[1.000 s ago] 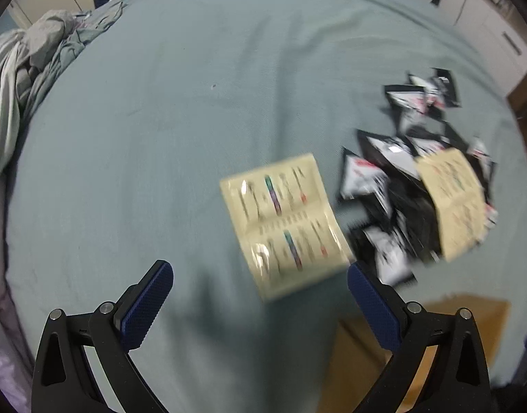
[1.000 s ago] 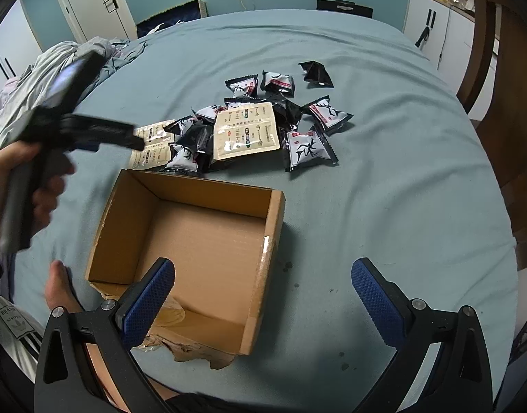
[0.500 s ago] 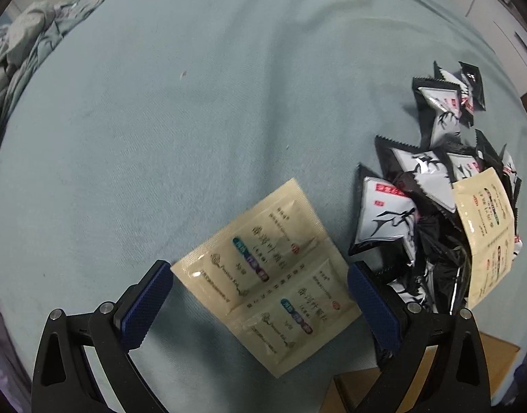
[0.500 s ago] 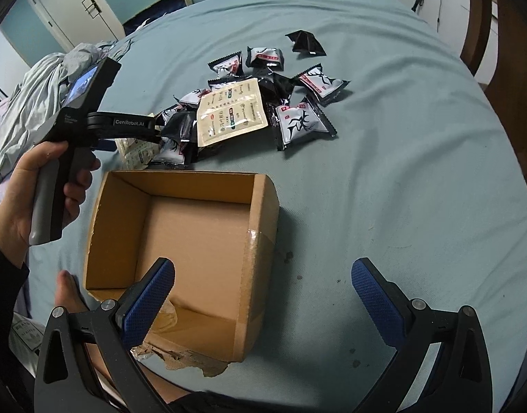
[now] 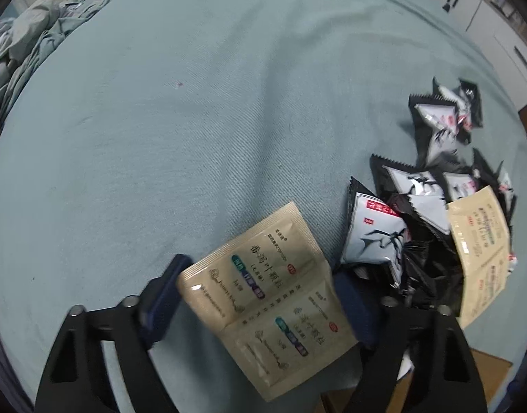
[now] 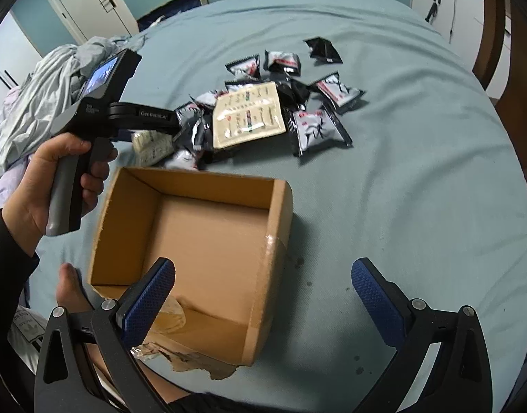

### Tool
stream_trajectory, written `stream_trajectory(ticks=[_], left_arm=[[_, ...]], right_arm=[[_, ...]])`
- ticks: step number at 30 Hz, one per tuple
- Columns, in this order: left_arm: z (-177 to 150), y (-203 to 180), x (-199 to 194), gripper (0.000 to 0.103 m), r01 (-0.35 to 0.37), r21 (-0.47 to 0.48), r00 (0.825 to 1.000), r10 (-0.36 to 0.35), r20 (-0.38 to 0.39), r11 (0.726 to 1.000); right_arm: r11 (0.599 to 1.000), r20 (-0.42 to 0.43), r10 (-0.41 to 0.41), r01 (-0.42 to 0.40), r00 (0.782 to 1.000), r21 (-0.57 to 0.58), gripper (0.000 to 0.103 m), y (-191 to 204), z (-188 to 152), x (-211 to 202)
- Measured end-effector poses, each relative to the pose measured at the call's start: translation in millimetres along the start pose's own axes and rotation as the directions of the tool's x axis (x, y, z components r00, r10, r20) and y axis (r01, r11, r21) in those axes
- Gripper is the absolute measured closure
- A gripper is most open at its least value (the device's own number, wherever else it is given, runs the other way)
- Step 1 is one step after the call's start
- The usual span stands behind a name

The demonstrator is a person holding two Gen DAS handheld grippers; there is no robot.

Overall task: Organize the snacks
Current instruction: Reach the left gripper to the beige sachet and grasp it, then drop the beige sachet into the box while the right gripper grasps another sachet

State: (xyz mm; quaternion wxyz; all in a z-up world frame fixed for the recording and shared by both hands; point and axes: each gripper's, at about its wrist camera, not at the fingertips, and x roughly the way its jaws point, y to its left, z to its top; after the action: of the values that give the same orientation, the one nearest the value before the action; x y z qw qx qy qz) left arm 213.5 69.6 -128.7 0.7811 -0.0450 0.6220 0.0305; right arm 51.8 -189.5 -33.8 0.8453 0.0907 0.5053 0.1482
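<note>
Beige sachet pair (image 5: 270, 296) between the left gripper (image 5: 253, 296) jaws, just closing onto its edges, right gripper (image 6: 263, 296) jaws apart above cardboard box (image 6: 280, 241), teal bed (image 6: 418, 172)

Tan sachet (image 5: 270, 296) covers left claw (image 5: 255, 301) right fingertip; pad contact unclear.

On the bed (image 6: 418, 172), the box (image 6: 194, 241) sits in front of the heap of snack packets (image 6: 280, 103). A flat sachet (image 5: 267, 296) lies left of the heap; crumpled bedding (image 6: 39, 103) lies far left.
</note>
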Motion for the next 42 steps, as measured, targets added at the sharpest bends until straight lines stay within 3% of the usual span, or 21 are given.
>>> stream_trajectory(ticks=[1, 2, 3, 4, 5, 8, 17, 21, 26, 32, 36, 42], left_arm=[[-2, 2, -2, 0.034, 0.026, -0.002, 1.0, -0.026, -0.001, 1.0], [-5, 4, -5, 0.037, 0.042, -0.002, 0.999, -0.042, 0.005, 0.999], [-7, 5, -8, 0.054, 0.04, -0.006, 0.999, -0.04, 0.019, 0.999], [-9, 7, -11, 0.082, 0.013, -0.014, 1.0, -0.013, 0.021, 1.0], [-11, 15, -17, 0.094, 0.031, -0.033, 0.999, -0.03, 0.026, 0.999], [-13, 31, -27, 0.095, 0.122, -0.114, 0.992, -0.122, 0.011, 0.986], [-46, 58, -53, 0.099, 0.123, -0.144, 0.992, -0.124, 0.001, 0.982], [-39, 70, -86, 0.101, 0.137, -0.138, 0.989, -0.127, 0.079, 0.981], [-51, 68, -148, 0.102, 0.128, -0.06, 0.972, -0.114, 0.204, 0.99], [-70, 28, -187, 0.102, 0.091, 0.09, 0.954, -0.113, 0.277, 0.992], [-100, 6, -198, 0.102, 0.12, 0.175, 0.945, -0.167, 0.282, 0.977], [-141, -29, -183, 0.102, 0.177, 0.309, 0.954, -0.24, 0.178, 0.934]], right_arm=[[1.0, 0.011, 0.005, -0.005, 1.0, 0.002, 0.0, -1, 0, -2], [1.0, 0.018, 0.01, -0.01, 1.0, 0.005, 0.0, -1, -1, -4], [1.0, 0.033, 0.016, -0.017, 0.999, 0.012, 0.0, -3, 0, -7], [1.0, 0.039, 0.017, -0.017, 0.999, 0.015, 0.0, -4, -1, -9], [1.0, 0.047, 0.016, -0.017, 0.999, 0.021, 0.0, -5, -2, -10], [0.999, 0.066, 0.018, -0.02, 0.998, 0.039, 0.0, -10, -2, -15], [0.997, 0.118, -0.009, 0.001, 0.993, 0.071, 0.0, -13, 16, -22], [0.997, 0.134, -0.005, -0.005, 0.991, 0.079, 0.0, -16, 24, -20], [0.993, 0.131, 0.023, -0.038, 0.991, 0.111, 0.0, -26, 43, -8], [0.992, 0.077, 0.073, -0.081, 0.994, 0.102, 0.0, -24, 82, 24], [0.995, -0.013, 0.093, -0.092, 0.996, 0.04, 0.0, -9, 103, 56], [0.997, -0.083, 0.047, -0.051, 0.995, -0.054, 0.0, 14, 131, 97]])
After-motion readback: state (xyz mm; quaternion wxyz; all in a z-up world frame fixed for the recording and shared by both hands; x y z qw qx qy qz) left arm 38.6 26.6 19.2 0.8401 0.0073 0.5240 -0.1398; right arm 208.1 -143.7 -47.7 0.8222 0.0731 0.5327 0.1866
